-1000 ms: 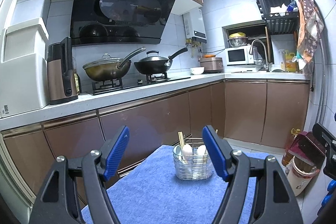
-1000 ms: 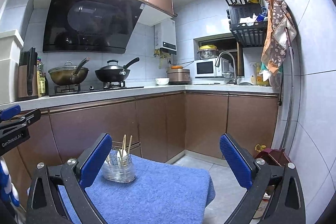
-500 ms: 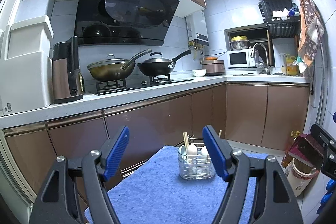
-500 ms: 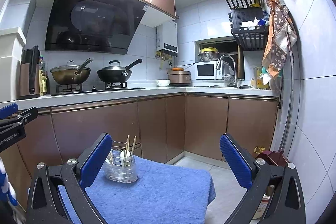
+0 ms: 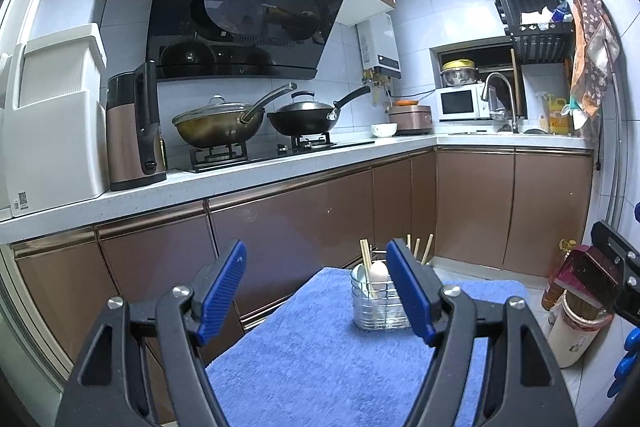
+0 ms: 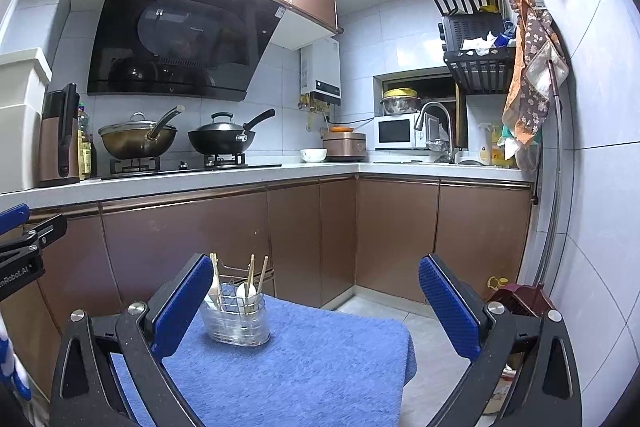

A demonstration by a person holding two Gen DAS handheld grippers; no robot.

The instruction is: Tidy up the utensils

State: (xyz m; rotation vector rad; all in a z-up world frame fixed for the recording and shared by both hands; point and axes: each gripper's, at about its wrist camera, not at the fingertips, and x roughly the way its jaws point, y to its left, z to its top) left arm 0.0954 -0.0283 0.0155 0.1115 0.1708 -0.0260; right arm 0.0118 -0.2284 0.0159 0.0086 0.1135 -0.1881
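Note:
A clear utensil holder (image 5: 376, 301) stands upright at the far end of a blue towel (image 5: 320, 355). It holds wooden chopsticks (image 5: 365, 257) and white spoons (image 5: 378, 271). It also shows in the right wrist view (image 6: 236, 317), with chopsticks (image 6: 251, 271) and a white spoon (image 6: 245, 293) in it. My left gripper (image 5: 316, 291) is open and empty, above the towel and short of the holder. My right gripper (image 6: 316, 303) is wide open and empty, to the right of the holder.
Brown kitchen cabinets (image 5: 304, 219) and a white counter (image 5: 200, 187) run behind the towel. Two woks (image 5: 224, 125) sit on the stove. A kettle (image 5: 134, 135) stands at the left. Bottles and a bin (image 5: 576, 323) stand on the floor at the right.
Both views have shifted slightly; the holder now sits further right in the left wrist view. Both grippers stay open and empty.

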